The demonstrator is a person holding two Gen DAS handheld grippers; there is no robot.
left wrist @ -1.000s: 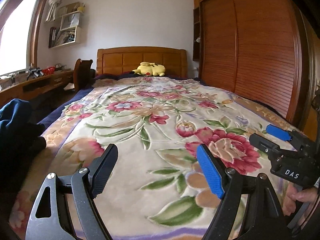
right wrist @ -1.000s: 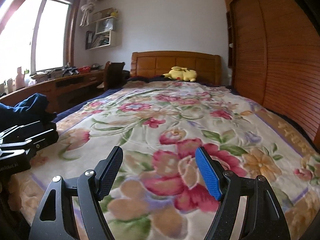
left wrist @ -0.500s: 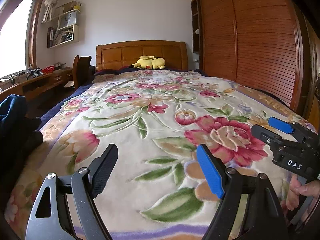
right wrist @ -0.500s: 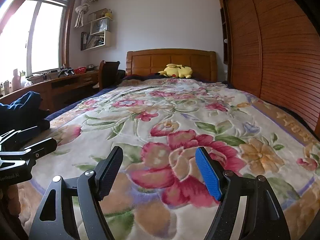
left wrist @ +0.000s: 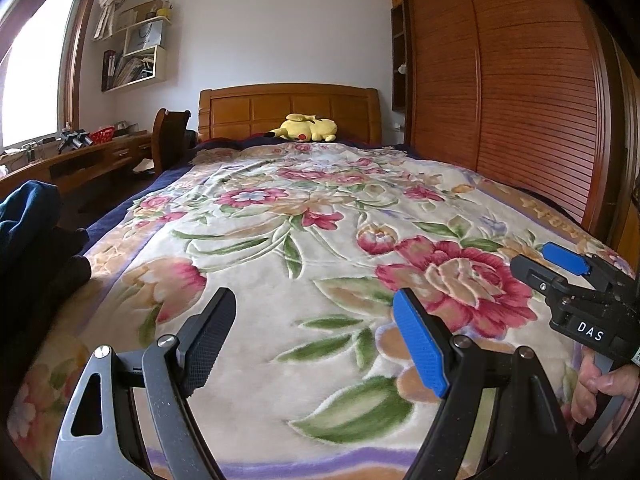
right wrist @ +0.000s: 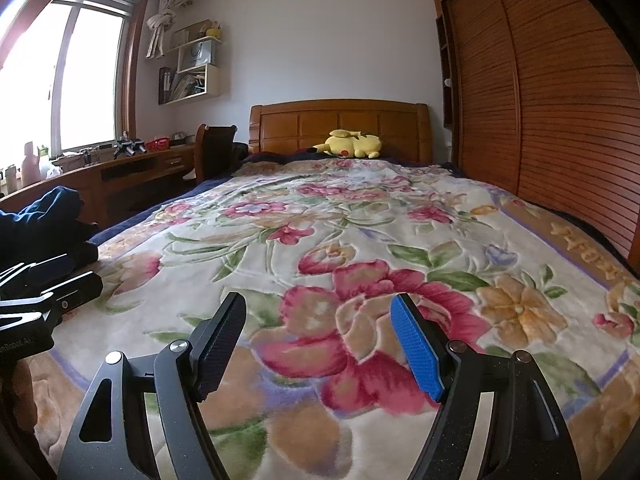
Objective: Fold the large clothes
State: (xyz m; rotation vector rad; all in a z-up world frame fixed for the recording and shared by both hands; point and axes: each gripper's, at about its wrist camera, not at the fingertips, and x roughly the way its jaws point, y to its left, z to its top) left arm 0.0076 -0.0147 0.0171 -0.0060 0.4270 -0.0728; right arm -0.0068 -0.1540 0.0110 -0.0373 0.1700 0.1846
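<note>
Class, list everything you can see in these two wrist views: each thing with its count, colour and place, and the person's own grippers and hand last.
Blanket: one, cream with flowers, covering the bed.
Headboard: one, brown wood, far end.
Plush toy: one, yellow, by the headboard.
Clothes pile: dark blue and black, left bed edge.
Wardrobe: one, brown slatted, right wall.
Desk: one, wood, under the window.
Chair: one, brown, beside the desk.
Shelf: white, left wall.
Left gripper: open, empty.
Right gripper: open, empty.
Hand: holding the right gripper's handle.
</note>
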